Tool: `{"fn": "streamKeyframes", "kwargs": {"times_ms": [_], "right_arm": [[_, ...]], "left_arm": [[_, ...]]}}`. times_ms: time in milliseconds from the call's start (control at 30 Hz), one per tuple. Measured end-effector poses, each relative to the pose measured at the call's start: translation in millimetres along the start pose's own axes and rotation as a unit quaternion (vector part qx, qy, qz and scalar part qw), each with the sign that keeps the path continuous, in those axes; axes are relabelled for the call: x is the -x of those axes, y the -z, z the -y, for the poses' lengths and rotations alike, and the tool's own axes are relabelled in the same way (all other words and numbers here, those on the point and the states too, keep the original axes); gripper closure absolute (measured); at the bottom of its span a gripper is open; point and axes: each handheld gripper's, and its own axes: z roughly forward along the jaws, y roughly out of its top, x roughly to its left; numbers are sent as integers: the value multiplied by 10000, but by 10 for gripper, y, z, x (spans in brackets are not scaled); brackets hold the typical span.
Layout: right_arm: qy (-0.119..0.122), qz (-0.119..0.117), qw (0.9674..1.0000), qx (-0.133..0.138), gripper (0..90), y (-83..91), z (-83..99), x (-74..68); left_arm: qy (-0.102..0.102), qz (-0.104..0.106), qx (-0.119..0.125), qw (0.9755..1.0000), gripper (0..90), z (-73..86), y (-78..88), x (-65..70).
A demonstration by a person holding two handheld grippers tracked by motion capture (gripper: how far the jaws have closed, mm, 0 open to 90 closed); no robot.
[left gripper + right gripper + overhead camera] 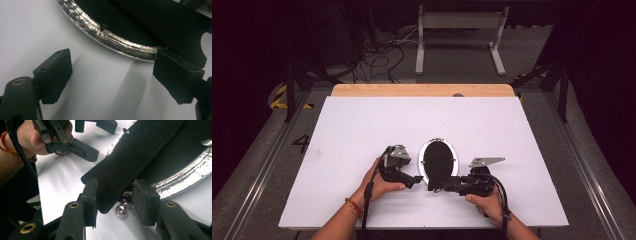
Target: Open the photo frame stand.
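A: Start at the left. What is the left gripper [416,178] doing?

B: Its jaws stand open with nothing between them, just beside the left rim of the oval frame [438,160], low over the white counter [362,125]. In the left gripper view the rim [117,43] lies just ahead of the pads, not touched.

A: And the frame itself?

B: It lies face down, near the middle of the counter's front edge. The rim is silver, ridged and shiny, with a foil-like crinkle; the back is flat matt black board. A black stand flap [130,157] runs across that back.

A: Then the right gripper [115,195]?

B: Its jaws sit on either side of the flap's rounded end. The left pad touches it; whether the right pad presses I cannot tell. A small silver foot [121,211] shows just below.

A: How will it handle?

B: Light, I judge, and stiff, but probably fragile if glass sits inside. The polished rim looks slippery; the matt flap offers surer hold, though it likely hinges, so I would steady the rim too.
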Motion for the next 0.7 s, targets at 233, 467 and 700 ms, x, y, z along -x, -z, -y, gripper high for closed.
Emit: {"fn": "streamKeyframes", "kwargs": {"times_ms": [233, 467, 700], "right_arm": [[190, 87, 9998, 14, 580, 1, 14, -44], [397, 70, 9992, 6, 580, -1, 24, -77], [514, 92, 9986, -11, 579, -2, 26, -91]], "left_arm": [[-1, 189, 99, 9998, 155, -47, -66, -15], [2, 492, 107, 9987, 162, -90, -109, -16], [0, 602, 164, 9981, 235, -81, -91, -61]]}}
